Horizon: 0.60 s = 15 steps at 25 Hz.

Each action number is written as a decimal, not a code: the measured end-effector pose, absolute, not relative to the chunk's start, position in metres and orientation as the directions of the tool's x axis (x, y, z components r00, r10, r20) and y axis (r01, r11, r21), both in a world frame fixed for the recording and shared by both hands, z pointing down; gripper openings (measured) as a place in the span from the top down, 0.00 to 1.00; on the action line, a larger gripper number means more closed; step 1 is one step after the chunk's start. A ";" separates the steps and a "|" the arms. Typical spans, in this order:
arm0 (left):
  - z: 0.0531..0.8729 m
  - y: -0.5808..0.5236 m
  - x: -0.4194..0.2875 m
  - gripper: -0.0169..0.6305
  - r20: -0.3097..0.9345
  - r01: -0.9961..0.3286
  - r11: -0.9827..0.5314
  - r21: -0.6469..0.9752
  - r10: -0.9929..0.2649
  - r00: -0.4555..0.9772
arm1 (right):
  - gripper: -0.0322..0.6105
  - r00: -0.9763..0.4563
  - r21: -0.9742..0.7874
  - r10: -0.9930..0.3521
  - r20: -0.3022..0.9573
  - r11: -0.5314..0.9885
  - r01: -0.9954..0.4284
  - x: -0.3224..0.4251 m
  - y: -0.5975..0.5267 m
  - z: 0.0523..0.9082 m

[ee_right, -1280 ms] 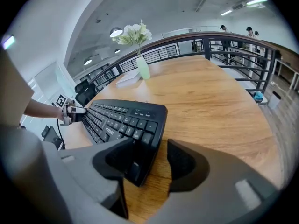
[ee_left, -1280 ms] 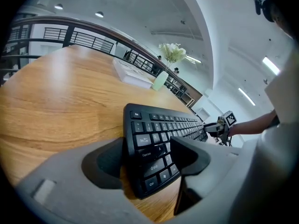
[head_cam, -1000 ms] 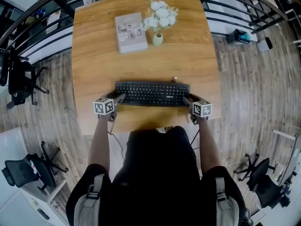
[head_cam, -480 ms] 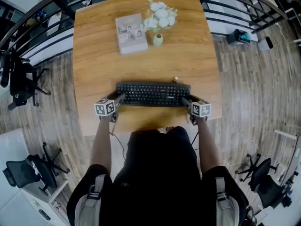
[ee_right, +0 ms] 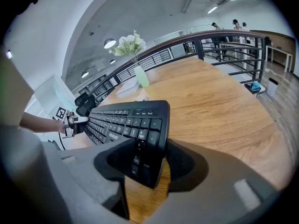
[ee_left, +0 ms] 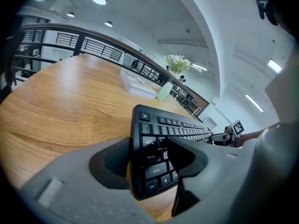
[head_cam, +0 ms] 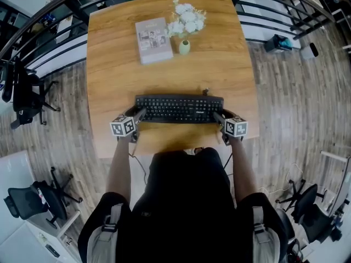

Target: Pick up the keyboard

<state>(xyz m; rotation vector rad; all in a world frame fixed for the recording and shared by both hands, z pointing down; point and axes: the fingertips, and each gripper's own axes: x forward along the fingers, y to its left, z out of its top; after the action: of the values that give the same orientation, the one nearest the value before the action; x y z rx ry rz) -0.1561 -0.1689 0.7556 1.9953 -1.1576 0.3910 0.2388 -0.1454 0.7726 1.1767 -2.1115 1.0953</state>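
Keyboard (head_cam: 179, 109) on the table (head_cam: 109, 81) near its front edge, book (head_cam: 153, 40) and vase (head_cam: 184, 47) side by side behind it

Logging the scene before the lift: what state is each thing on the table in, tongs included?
keyboard: flat on the table, keys up
left tongs: closing around the keyboard's left end, not clamped yet
right tongs: shut on its right end
book: closed, lying flat
vase: upright, white flowers in it

Head view: we look steeply down over the whole surface (head_cam: 164, 75). Left, right gripper views: low, close, facing each other along the shared keyboard (head_cam: 179, 108).
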 end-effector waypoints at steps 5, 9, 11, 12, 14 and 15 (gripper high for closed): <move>0.742 -0.166 -0.153 0.59 0.573 -0.831 -0.292 0.473 -0.615 0.542 | 0.63 -0.510 -0.400 -0.494 0.704 0.318 -0.860 0.242 -0.148 0.757; 0.733 -0.162 -0.154 0.59 0.562 -0.834 -0.292 0.468 -0.630 0.536 | 0.63 -0.515 -0.410 -0.506 0.691 0.313 -0.857 0.241 -0.145 0.745; 0.726 -0.159 -0.154 0.59 0.558 -0.836 -0.297 0.462 -0.636 0.534 | 0.64 -0.521 -0.419 -0.511 0.684 0.310 -0.854 0.242 -0.143 0.741; 0.722 -0.158 -0.154 0.59 0.554 -0.836 -0.302 0.458 -0.639 0.534 | 0.64 -0.524 -0.422 -0.513 0.680 0.310 -0.852 0.242 -0.144 0.739; 0.713 -0.158 -0.154 0.59 0.542 -0.836 -0.313 0.451 -0.648 0.535 | 0.64 -0.528 -0.426 -0.520 0.672 0.312 -0.849 0.242 -0.145 0.734; 0.708 -0.158 -0.154 0.59 0.535 -0.836 -0.318 0.447 -0.654 0.535 | 0.64 -0.531 -0.429 -0.527 0.663 0.314 -0.847 0.242 -0.146 0.729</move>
<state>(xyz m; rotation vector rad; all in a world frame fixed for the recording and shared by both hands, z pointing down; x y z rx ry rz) -0.1542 -0.1577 0.7078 2.0729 -1.2013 0.3336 0.2418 -0.1462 0.7295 1.2211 -2.1845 1.0824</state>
